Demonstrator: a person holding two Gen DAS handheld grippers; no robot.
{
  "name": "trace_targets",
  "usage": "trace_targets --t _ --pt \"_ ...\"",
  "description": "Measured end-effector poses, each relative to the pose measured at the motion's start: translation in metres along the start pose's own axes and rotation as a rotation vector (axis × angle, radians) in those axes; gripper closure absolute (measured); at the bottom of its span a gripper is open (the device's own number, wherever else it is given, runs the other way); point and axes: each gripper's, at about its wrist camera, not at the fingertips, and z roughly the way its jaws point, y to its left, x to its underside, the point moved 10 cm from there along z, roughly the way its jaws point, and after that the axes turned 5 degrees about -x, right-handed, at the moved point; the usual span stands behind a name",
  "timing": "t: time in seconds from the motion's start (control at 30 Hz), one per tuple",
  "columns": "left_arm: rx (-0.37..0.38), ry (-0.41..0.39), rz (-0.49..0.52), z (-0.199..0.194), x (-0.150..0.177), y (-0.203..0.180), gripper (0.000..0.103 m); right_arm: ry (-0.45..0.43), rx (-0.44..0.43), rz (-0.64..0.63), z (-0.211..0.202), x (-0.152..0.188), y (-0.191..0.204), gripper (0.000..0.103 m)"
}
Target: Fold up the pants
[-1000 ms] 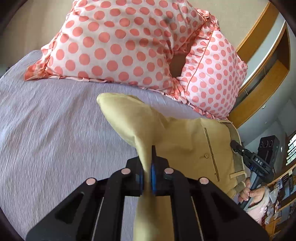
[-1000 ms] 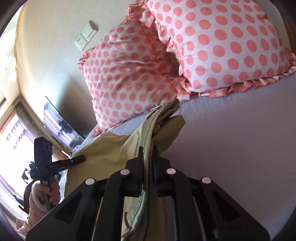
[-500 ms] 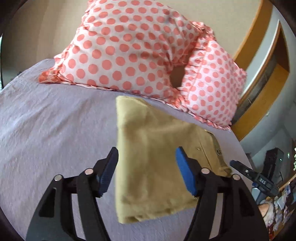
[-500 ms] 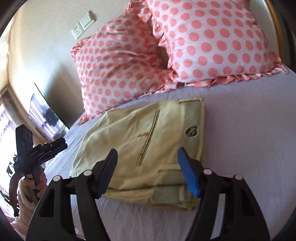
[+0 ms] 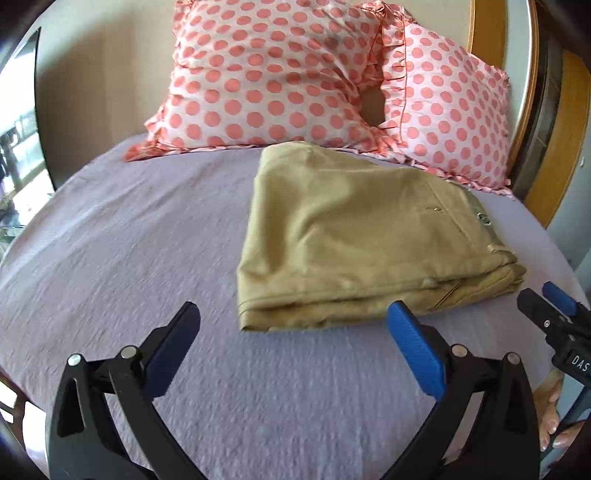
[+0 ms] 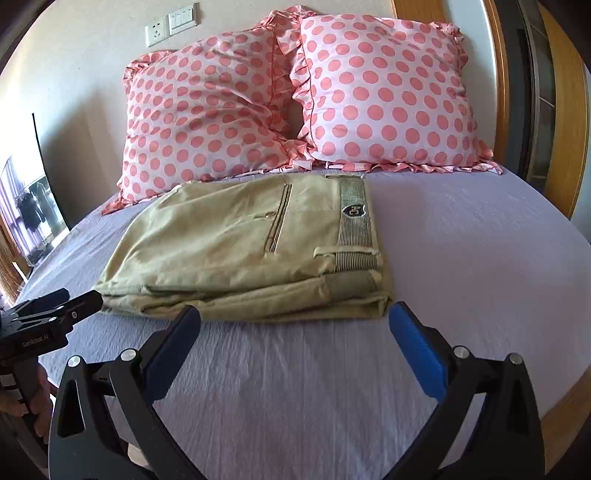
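Note:
The tan pants [image 5: 354,236] lie folded in a flat stack on the lilac bed sheet [image 5: 129,258], just in front of the pillows. In the right wrist view the pants [image 6: 240,243] show a back pocket and a striped waistband with a badge. My left gripper [image 5: 293,339] is open and empty, a little short of the stack's near edge. My right gripper [image 6: 293,339] is open and empty, also just short of the stack. The right gripper shows at the right edge of the left wrist view [image 5: 554,314]. The left gripper shows at the left of the right wrist view [image 6: 48,314].
Two pink polka-dot pillows [image 6: 207,110] [image 6: 388,96] lean against the wall behind the pants. A wooden bed frame [image 6: 565,406] runs along the right edge. A wall socket and switch [image 6: 171,24] sit above the pillows. A window [image 6: 22,206] is at the left.
Both grippers let go of the pants, opened wide and drew back toward the near side of the bed. The pants now lie flat in a folded stack.

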Motion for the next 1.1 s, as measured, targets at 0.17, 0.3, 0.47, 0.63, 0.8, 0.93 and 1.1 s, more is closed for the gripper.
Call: trace_targets --t 0.17,0.3,0.47,0.63,0.8,0.93,1.1 --pt "-0.017 0.038 0.001 0.001 0.031 0.007 0.002 0.011 0.041 -0.053 0.006 0.022 0.009 0.001" --pt "-0.075 0.011 0.037 -0.002 0.038 0.007 0.002 0.022 0.086 -0.108 0.009 0.032 0.016 0.001" --pt "-0.077 -0.065 0.027 -0.006 0.040 0.007 0.002 -0.020 0.082 -0.074 0.008 0.040 0.012 0.001" --pt "-0.080 -0.108 0.026 -0.009 0.040 0.006 0.002 -0.065 0.090 -0.072 0.006 0.041 0.013 0.001" --pt "-0.081 -0.114 0.029 -0.009 0.039 0.005 0.002 -0.064 0.091 -0.073 0.006 0.042 0.013 0.001" --pt "-0.081 -0.115 0.030 -0.009 0.040 0.005 0.002 -0.062 0.090 -0.073 0.006 0.041 0.013 0.001" --pt "-0.081 -0.115 0.030 -0.009 0.039 0.005 0.002 -0.062 0.091 -0.072 0.006 0.041 0.013 0.001"
